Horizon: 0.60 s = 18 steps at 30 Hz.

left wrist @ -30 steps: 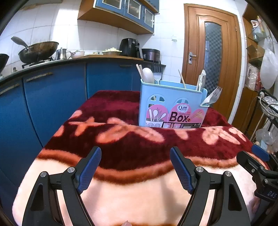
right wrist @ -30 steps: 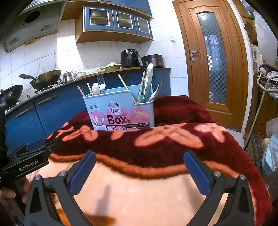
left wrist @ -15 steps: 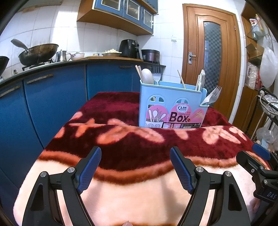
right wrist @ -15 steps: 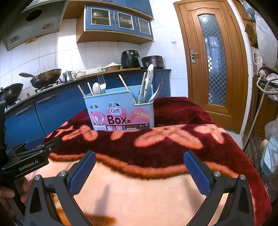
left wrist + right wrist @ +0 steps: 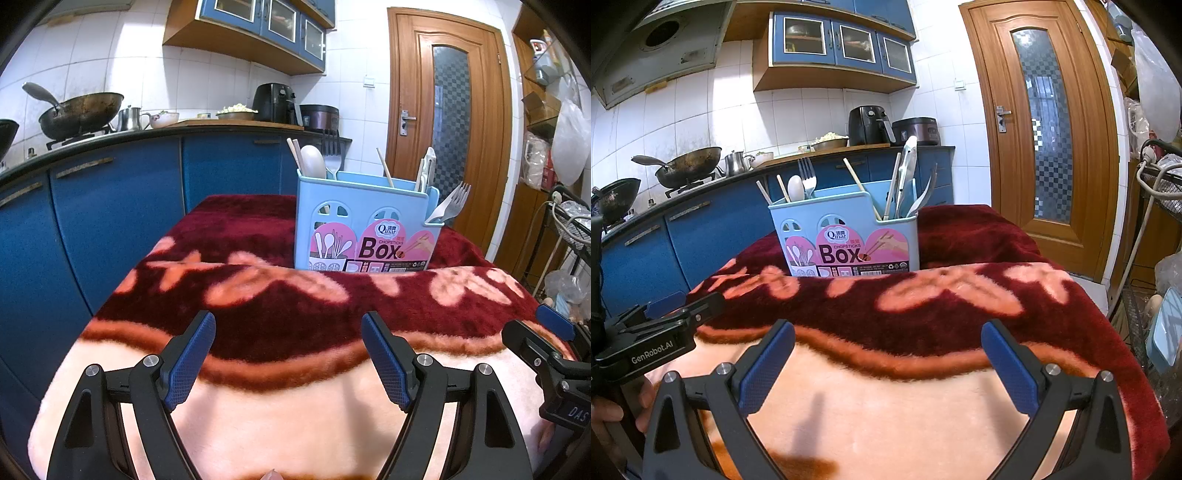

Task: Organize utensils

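Both my left tongs (image 5: 288, 350) and right tongs (image 5: 886, 360) gape wide, empty, above the plush red-and-peach blanket (image 5: 295, 424).

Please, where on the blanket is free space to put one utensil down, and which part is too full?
The pale band of the blanket, between the tongs and the dark red border, is bare. The red flowered strip in front of the blue utensil box is also free. Crowded: the box itself, packed with forks, a spoon and chopsticks, and the left edge beside the left tongs.
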Each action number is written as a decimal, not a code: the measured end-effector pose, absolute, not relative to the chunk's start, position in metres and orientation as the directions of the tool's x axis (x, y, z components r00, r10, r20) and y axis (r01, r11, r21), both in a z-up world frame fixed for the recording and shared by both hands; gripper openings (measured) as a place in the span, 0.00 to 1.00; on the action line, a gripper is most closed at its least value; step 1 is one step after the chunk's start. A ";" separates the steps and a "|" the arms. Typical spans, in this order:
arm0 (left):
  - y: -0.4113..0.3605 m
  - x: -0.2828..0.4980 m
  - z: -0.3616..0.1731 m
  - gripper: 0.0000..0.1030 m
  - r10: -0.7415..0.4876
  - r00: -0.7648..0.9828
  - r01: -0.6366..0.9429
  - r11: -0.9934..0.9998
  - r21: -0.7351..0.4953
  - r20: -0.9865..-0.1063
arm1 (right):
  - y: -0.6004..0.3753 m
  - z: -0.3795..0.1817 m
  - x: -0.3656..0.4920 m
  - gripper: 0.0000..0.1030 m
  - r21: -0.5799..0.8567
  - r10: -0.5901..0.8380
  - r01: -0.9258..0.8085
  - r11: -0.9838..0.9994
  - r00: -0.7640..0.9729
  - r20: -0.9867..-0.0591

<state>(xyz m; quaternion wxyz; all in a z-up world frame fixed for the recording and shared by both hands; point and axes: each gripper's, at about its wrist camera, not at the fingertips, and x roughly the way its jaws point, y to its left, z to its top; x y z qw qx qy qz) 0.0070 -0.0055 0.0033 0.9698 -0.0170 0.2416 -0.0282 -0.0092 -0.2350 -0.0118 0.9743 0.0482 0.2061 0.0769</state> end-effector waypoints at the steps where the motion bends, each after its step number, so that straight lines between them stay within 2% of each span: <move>1: -0.006 0.007 0.003 0.80 -0.063 0.882 0.047 0.998 -0.046 -0.467 | -0.235 -0.012 -0.009 1.00 0.126 0.169 -0.130 0.984 0.903 -0.394; 18: -0.006 0.008 0.002 0.80 -0.056 0.881 0.038 0.998 -0.048 -0.469 | -0.235 -0.012 -0.009 1.00 0.127 0.170 -0.130 0.983 0.903 -0.394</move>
